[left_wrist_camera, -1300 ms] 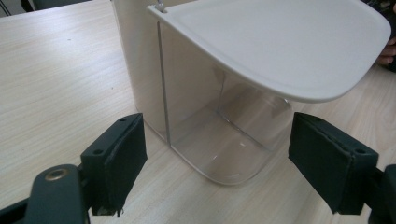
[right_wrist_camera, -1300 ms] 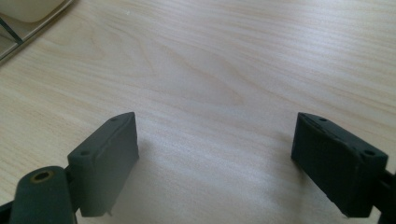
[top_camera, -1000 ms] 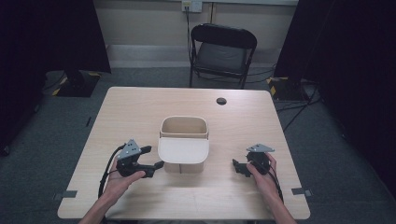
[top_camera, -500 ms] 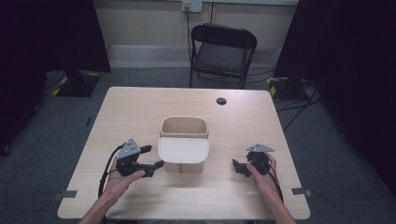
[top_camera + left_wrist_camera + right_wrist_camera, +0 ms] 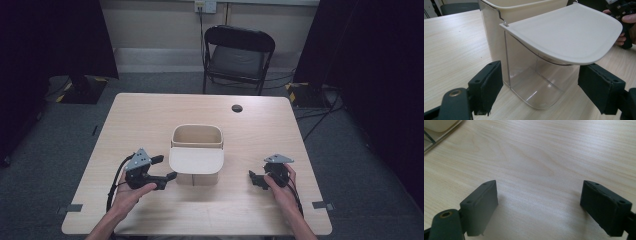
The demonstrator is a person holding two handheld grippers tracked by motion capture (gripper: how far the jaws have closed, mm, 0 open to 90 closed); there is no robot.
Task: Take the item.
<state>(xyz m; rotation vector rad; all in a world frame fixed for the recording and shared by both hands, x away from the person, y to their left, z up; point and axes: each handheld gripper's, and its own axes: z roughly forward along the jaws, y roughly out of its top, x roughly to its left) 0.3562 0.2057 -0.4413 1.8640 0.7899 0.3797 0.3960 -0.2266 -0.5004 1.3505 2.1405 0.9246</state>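
The bin [image 5: 196,150] sits mid-surface [image 5: 150,115], its lid [image 5: 196,160] jutting toward the person, just ahead of the left claw [image 5: 167,176], nearer than the right claw [image 5: 253,178], both wide open and empty.

Cream bin [image 5: 197,145], pale woodgrain table [image 5: 150,120], black jaws.

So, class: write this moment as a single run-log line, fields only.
left gripper: open, aimed at container, not touching | right gripper: open, over bare table | lid: level over clear compartment
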